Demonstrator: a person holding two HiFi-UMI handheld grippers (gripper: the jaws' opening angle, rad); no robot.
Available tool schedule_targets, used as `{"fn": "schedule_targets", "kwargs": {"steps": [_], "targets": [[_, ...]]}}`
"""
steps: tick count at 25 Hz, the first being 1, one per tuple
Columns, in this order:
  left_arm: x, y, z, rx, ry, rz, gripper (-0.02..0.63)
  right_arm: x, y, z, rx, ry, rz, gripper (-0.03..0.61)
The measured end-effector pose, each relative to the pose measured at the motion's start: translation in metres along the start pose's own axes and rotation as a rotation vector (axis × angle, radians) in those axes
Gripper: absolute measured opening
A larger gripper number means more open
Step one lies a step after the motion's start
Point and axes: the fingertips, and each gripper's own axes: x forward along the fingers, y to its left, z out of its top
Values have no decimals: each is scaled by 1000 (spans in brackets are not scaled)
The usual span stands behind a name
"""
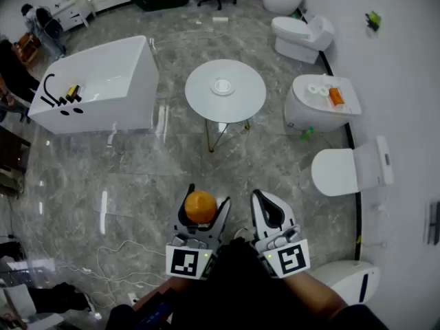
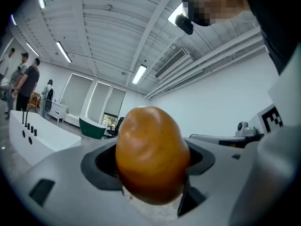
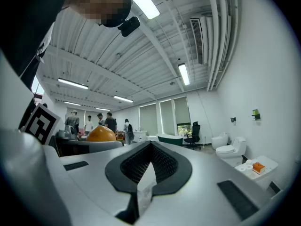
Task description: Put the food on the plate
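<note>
An orange, rounded fruit (image 1: 201,207) sits between the jaws of my left gripper (image 1: 204,202), which is shut on it and held level above the floor. In the left gripper view the fruit (image 2: 150,154) fills the gap between the dark pads. My right gripper (image 1: 264,205) hangs just to the right of it, shut with nothing inside; its pads (image 3: 149,166) meet in the right gripper view, where the fruit (image 3: 100,133) shows at the left. A small white plate (image 1: 222,86) lies in the middle of the round white table (image 1: 199,105), well ahead of both grippers.
A white bathtub (image 1: 96,88) stands left of the table. Toilets (image 1: 302,36) and other white fixtures (image 1: 323,102) line the right wall. Loose cables (image 1: 110,260) lie on the marble floor at my left. Several people (image 2: 26,84) stand far off.
</note>
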Motion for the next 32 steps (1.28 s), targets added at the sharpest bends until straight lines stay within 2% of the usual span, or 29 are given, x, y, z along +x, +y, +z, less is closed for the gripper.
{"fn": "schedule_targets", "kwargs": {"steps": [7,17,27,32], "targets": [[-3,2,-7,-11,4,23,345,3,7,2,-13,-3,20,5],[-13,0,-9,6,15,47,345,-8,1,2,53,-20,20,5],[-14,-27,-23,-1,16,55,346,-32,-17,-4,108,-14,47,5],[-10,-39,-28,5,13,79,345,-43,-30,-3,58,-1,31,5]]}}
